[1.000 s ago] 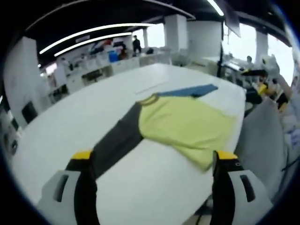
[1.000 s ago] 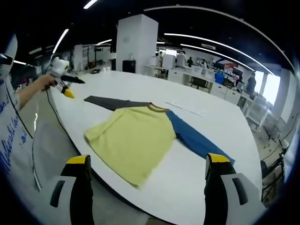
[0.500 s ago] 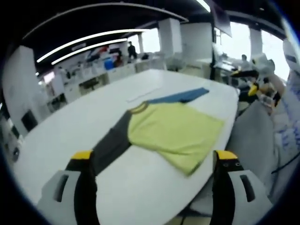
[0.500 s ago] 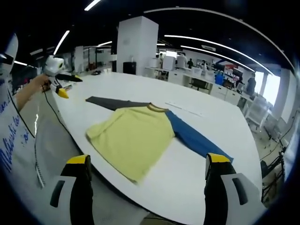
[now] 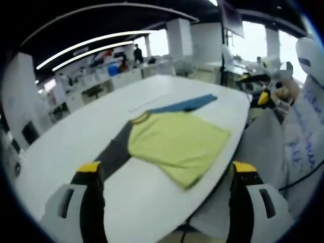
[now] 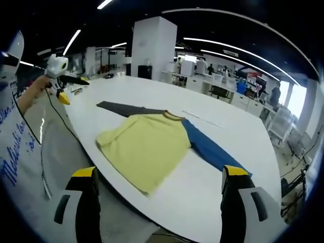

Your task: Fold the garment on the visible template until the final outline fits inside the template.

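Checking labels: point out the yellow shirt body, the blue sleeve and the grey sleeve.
yellow shirt body (image 6: 144, 149), right gripper view, middle of the front panel.
blue sleeve (image 6: 210, 152), right gripper view, midway along the sleeve.
grey sleeve (image 6: 124, 108), right gripper view, midway along the sleeve.

Black fingers (image 5: 93, 202), yellow tips; white garment, blue lettering.

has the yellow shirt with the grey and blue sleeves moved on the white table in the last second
No. The yellow shirt with one grey and one blue sleeve lies at the same spot by the white table edge; only the cameras pulled back.
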Available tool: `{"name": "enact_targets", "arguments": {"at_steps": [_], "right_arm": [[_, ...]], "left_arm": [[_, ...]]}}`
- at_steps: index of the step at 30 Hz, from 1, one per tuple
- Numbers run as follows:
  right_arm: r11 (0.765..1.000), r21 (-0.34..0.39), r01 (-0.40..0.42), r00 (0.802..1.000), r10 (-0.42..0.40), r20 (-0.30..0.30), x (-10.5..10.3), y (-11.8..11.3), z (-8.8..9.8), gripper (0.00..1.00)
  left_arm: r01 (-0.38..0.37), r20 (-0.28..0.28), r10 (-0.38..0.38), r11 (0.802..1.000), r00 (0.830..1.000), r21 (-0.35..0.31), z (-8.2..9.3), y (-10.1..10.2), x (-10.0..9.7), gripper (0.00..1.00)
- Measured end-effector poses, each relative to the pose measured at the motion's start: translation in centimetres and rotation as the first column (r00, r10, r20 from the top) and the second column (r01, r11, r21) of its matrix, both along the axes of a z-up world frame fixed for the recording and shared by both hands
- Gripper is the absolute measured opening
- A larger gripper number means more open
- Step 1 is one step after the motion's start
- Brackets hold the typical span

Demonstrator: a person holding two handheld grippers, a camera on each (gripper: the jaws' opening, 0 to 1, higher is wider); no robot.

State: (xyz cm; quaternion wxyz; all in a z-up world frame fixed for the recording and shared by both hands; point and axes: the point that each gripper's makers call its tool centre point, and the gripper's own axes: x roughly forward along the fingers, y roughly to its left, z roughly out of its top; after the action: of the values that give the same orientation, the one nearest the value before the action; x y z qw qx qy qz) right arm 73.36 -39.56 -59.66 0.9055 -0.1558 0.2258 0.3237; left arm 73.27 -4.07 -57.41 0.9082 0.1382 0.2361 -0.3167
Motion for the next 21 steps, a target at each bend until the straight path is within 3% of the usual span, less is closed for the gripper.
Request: {"name": "enact_targets", "arguments": {"at_steps": [6, 21], "right_arm": [[1.0, -0.014, -0.001, 1.0, 0.001, 0.008, -0.2, 0.0, 0.4, 1.0], [1.0, -0.021, -0.022, 1.0, 0.022, -0.002, 0.0, 0.5, 0.1, 1.0]], "left_arm": [[-0.009, 0.017, 0.009, 1.0, 1.0, 0.02, 0.8, -0.4, -0.4, 1.0], [-0.012, -0.006, 0.012, 1.0, 1.0, 0.001, 0.2, -1.7, -1.1, 1.0]]}}
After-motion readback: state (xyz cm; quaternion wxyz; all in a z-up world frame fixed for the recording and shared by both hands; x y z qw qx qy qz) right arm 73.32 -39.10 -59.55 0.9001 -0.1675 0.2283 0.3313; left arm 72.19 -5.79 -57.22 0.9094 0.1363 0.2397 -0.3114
